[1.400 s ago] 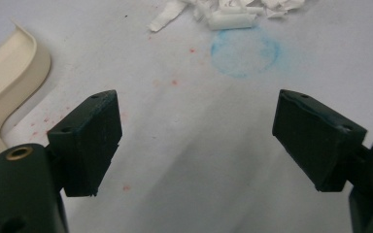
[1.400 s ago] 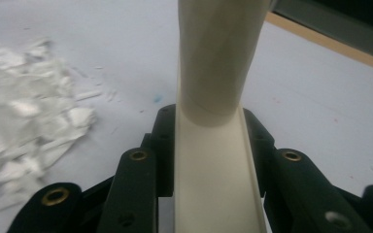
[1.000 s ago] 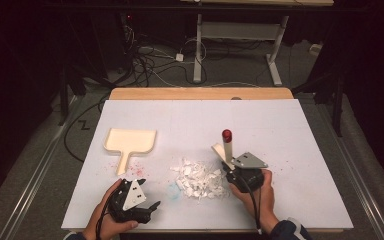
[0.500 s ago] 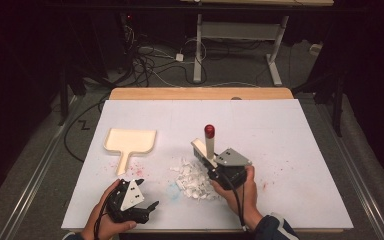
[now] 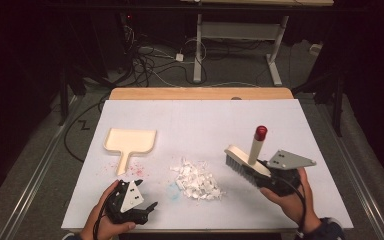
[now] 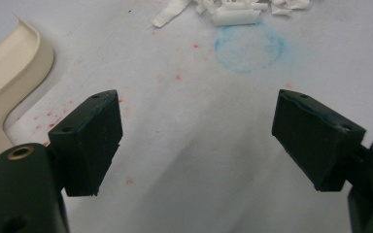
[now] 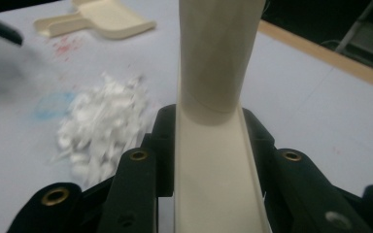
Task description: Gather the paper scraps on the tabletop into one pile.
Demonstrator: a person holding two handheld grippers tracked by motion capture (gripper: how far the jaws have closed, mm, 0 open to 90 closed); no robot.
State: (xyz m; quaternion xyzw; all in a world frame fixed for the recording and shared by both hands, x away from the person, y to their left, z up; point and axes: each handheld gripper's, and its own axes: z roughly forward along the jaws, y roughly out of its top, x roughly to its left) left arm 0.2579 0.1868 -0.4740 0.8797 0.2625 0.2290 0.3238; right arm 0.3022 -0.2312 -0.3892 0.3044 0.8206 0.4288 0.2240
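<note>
Bristles stiff under cream brush – shreds papery, white

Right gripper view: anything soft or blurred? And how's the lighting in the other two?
Right gripper view: the cream plastic brush handle between the jaws is soft from closeness, and the white paper scrap pile is smeared. Left gripper view: sharp and evenly lit, with a faint shadow on the white table sheet between the open jaws. High view: table bright, surrounding floor very dark.
</note>
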